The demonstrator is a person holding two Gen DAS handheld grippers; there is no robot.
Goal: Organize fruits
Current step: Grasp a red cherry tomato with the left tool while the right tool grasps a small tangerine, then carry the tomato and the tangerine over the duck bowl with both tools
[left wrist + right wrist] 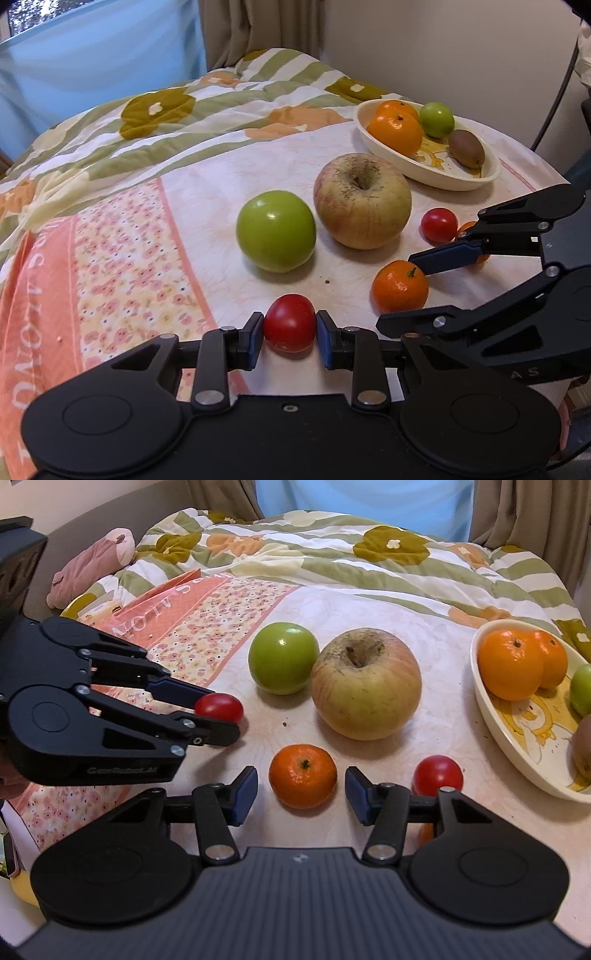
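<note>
Left hand-held gripper clamps 1 soft, thin-skinned red tomato at its middle; right hand-held gripper, unclenched, straddles a light mandarin.

A round table with a pale, faintly patterned top carries the lot. On it sit a shiny green apple and, just beside it, a big yellow-red russeted apple. Nearer the cameras rest a small orange mandarin and two little red tomatoes, well apart. At the right edge lies a cream oval dish. A pink floral cloth and a striped flowered quilt cover the far side.
</note>
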